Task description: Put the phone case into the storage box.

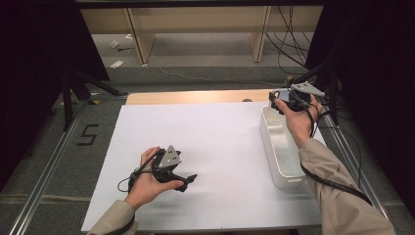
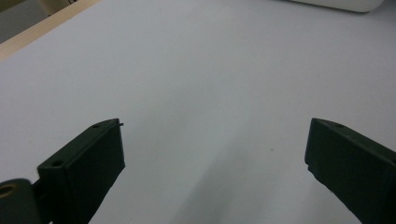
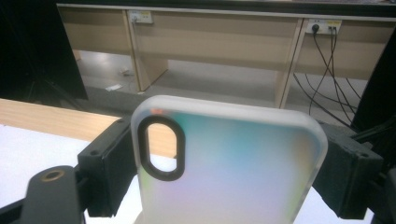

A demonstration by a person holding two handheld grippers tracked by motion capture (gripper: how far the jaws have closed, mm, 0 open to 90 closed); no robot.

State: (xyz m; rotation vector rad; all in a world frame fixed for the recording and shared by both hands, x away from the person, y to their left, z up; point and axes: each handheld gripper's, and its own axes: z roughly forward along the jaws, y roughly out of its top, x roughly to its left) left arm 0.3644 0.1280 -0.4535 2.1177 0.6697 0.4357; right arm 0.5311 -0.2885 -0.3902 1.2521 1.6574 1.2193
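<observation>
My right fingers [image 3: 224, 172] grip a translucent phone case [image 3: 229, 168] by its two long edges, one black pad pressed against each side. The case stands upright between them, its rounded top edge uppermost and its oval camera cutout [image 3: 161, 148] near the top corner by one pad. Its frosted back shows faint colours from teal to pink. In the high view my right hand [image 1: 297, 117] holds this gripper [image 1: 281, 104] above the far end of the white bin [image 1: 279, 147], which lies along the right side of the white surface [image 1: 215, 147]. The case itself is too small to make out there.

My left fingers [image 2: 215, 158] stand wide open with nothing between them, just bare white surface below. In the high view my left hand [image 1: 149, 178] rests low on the near left part of the surface, its gripper [image 1: 188, 178] pointing right toward the bin and well apart from it. A corner of the bin [image 2: 336, 3] sits at the top edge of the left gripper view.

Beyond the white sheet runs a strip of bare wood [image 1: 195, 97], then grey floor, wooden furniture legs [image 1: 138, 34] and hanging black cables [image 1: 288, 44].
</observation>
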